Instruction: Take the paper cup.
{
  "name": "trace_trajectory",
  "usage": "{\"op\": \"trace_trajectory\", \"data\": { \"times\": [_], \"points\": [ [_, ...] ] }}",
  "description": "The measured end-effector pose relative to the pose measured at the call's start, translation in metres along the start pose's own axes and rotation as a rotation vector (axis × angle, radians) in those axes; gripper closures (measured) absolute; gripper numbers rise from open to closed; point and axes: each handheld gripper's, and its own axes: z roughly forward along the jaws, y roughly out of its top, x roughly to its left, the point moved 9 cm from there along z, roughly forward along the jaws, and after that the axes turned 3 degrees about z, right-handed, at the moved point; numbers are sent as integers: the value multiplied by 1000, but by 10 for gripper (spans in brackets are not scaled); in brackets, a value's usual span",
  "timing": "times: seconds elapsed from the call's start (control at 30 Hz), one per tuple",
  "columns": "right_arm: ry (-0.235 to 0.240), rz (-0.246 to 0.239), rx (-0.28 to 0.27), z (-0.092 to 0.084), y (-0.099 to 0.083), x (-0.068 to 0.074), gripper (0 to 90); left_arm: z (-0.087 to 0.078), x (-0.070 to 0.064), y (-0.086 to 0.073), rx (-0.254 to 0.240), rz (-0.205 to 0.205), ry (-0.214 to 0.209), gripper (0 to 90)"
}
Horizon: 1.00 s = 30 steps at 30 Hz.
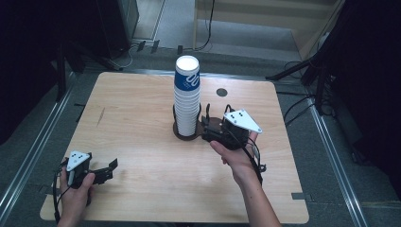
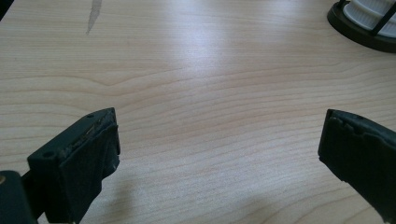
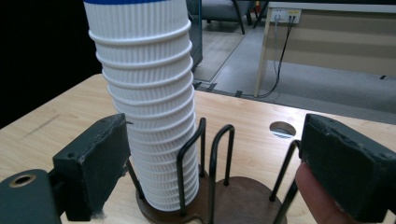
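A tall stack of white ribbed paper cups (image 1: 187, 101), the top one banded blue, stands in a black wire holder on a round brown base (image 1: 182, 135) at mid-table. My right gripper (image 1: 207, 128) lies just right of that base, pointing at it. In the right gripper view its jaws (image 3: 215, 140) stand wide apart and open, with the cup stack (image 3: 144, 93) and the holder's wire loops (image 3: 219, 154) ahead between them, untouched. My left gripper (image 1: 109, 169) rests near the front left corner, open. Bare wood lies between its fingertips (image 2: 219, 128).
The wooden table (image 1: 142, 118) has a round cable hole (image 1: 221, 92) behind the holder. A dark streak (image 1: 100, 116) marks the left side. Floor rails run along both table sides, and cables and stand legs lie beyond the far edge. A fingertip (image 3: 317, 200) shows beside the right jaw.
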Motion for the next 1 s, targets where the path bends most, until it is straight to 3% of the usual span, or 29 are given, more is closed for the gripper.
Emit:
{"op": "trace_trajectory", "data": {
  "times": [1.0],
  "points": [
    [87,7,0,33,29,45,65,1,-1,0,11,7,-5,0]
  ]
}}
